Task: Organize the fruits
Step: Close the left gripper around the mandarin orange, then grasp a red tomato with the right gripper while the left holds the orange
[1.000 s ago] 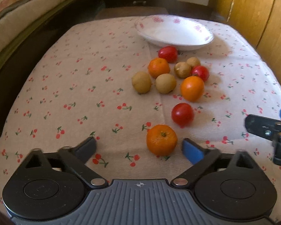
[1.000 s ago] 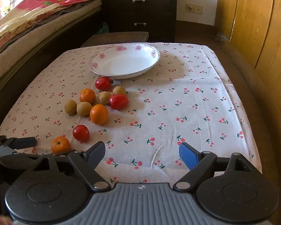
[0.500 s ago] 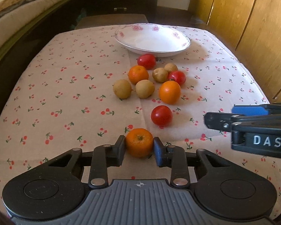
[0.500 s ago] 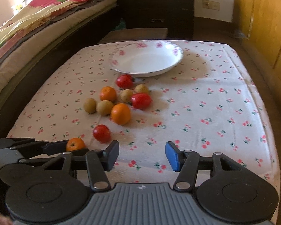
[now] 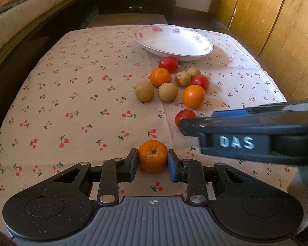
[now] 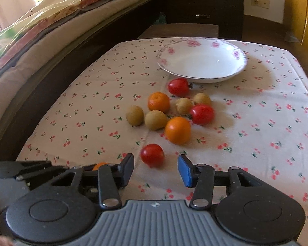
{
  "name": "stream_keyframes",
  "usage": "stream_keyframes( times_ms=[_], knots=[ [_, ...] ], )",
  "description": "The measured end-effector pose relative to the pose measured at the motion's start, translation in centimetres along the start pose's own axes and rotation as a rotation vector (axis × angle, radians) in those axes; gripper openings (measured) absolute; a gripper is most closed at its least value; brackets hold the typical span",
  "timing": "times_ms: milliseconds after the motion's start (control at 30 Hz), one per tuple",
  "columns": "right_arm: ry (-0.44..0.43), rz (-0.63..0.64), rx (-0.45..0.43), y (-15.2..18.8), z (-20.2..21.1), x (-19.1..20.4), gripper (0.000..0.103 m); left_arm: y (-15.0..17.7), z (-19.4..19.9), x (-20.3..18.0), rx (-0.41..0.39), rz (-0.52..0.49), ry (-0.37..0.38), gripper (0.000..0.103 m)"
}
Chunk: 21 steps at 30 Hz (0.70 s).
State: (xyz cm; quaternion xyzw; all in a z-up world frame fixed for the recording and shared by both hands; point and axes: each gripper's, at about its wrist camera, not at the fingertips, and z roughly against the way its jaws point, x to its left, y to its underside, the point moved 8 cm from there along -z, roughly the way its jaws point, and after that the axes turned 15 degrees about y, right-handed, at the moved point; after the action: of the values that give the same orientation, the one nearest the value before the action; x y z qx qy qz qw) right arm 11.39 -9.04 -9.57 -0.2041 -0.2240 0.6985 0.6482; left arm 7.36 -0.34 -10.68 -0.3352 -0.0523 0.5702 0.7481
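Note:
My left gripper [image 5: 152, 162] is shut on an orange tangerine [image 5: 152, 155], just above the cherry-print cloth. My right gripper [image 6: 155, 167] is open around a red tomato [image 6: 152, 155] and shows at the right of the left wrist view [image 5: 246, 131]. Beyond lie two more tangerines [image 6: 177, 130] [image 6: 158, 101], two tomatoes [image 6: 201, 114] [image 6: 178, 87] and several tan round fruits [image 6: 135, 115]. A white flowered bowl [image 6: 203, 61] stands empty at the far end; it also shows in the left wrist view [image 5: 172, 41].
A bed with folded blankets [image 6: 51, 20] runs along the left. A dark drawer chest [image 6: 201, 2] stands behind the table. Wooden panels [image 5: 277, 20] are on the right. The table edge [image 6: 30, 94] drops off at the left.
My left gripper closed on the tangerine and lifted it a little. My right gripper moved forward and left, narrowed, and now has the near tomato between its fingers.

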Motion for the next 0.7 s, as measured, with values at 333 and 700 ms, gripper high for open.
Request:
stream_keyframes(
  times_ms=[333,700],
  knots=[
    [-0.003,0.046,0.020,-0.1,-1.7,1.2,0.030,0.2,0.2,0.0,-0.011,-0.008,0.001,0.041],
    [0.006,0.044,0.011,0.2,-0.1,0.1,0.029,0.1,0.2,0.1,-0.013,0.010,0.000,0.039]
  ],
)
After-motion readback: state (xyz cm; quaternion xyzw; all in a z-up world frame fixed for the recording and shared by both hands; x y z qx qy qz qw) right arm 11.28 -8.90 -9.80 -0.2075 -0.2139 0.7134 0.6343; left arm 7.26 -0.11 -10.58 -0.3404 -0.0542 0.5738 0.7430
